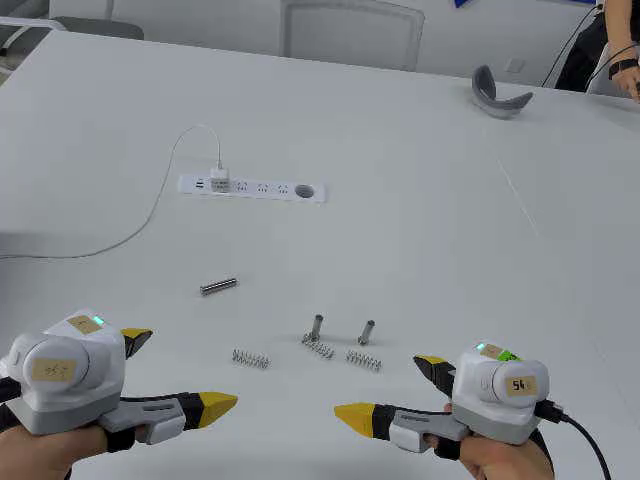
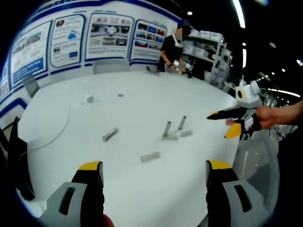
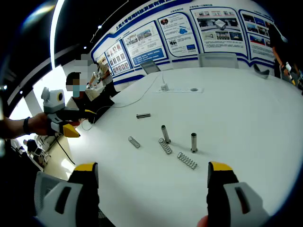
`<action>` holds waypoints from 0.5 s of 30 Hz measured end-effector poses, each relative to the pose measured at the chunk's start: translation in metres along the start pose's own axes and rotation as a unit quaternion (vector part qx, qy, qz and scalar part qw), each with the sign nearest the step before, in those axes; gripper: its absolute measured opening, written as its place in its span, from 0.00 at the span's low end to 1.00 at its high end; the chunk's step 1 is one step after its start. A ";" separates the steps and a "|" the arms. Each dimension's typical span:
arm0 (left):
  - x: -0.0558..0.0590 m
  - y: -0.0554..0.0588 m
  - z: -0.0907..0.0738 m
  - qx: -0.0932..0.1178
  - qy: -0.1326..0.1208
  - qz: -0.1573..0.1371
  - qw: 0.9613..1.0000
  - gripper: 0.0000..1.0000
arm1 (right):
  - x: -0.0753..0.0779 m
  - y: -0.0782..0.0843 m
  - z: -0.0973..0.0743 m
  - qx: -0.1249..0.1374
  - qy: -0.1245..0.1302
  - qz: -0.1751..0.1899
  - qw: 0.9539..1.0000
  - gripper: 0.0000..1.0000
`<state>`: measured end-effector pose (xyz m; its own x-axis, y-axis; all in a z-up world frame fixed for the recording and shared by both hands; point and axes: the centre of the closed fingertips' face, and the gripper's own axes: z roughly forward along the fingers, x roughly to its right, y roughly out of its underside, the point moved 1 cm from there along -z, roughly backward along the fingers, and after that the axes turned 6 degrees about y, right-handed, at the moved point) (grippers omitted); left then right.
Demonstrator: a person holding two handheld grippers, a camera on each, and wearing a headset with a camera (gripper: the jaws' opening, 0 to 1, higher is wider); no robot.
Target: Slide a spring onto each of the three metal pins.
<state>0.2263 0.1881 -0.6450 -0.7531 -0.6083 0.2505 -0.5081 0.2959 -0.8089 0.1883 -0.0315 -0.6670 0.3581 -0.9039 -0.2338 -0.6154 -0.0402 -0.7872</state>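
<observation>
- Left gripper (image 1: 182,370) and right gripper (image 1: 390,390), hand-held low, tips pointing inward, jaws wide apart, empty.
- Three springs (image 1: 251,357) lie ahead between them, two seemingly touching upright pins (image 1: 317,326); a third pin (image 1: 218,287) lies flat beyond.

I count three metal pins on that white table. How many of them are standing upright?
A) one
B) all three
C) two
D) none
C: in the head view the middle pin and the right-hand pin stand upright, while the left-hand pin lies on its side.
</observation>
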 end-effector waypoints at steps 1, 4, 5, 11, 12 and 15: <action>0.000 0.000 0.000 0.000 0.000 0.000 1.000 0.91 | 0.000 0.000 0.000 0.000 0.000 0.000 1.000 0.97; -0.001 0.000 -0.002 0.001 -0.002 0.000 1.000 0.91 | 0.000 0.000 0.000 0.001 0.000 0.001 1.000 0.97; -0.001 0.000 -0.003 0.001 -0.002 -0.001 1.000 0.91 | 0.000 0.000 0.000 0.001 -0.001 0.002 1.000 0.97; -0.003 0.002 -0.005 -0.002 -0.005 -0.002 1.000 0.91 | -0.004 0.003 0.002 -0.004 -0.007 0.002 1.000 0.97; -0.003 0.002 -0.006 -0.002 -0.005 -0.003 1.000 0.90 | -0.005 0.003 0.002 -0.005 -0.009 0.002 1.000 0.97; -0.004 0.003 -0.006 -0.003 -0.006 -0.003 1.000 0.90 | -0.005 0.005 0.001 -0.009 -0.009 0.004 1.000 0.96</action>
<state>0.2251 0.1958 -0.6452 -0.7448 -0.6187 0.2498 -0.5158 0.2963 -0.8038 0.1847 -0.0267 -0.6703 0.3660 -0.8963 -0.2503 -0.6310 -0.0414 -0.7747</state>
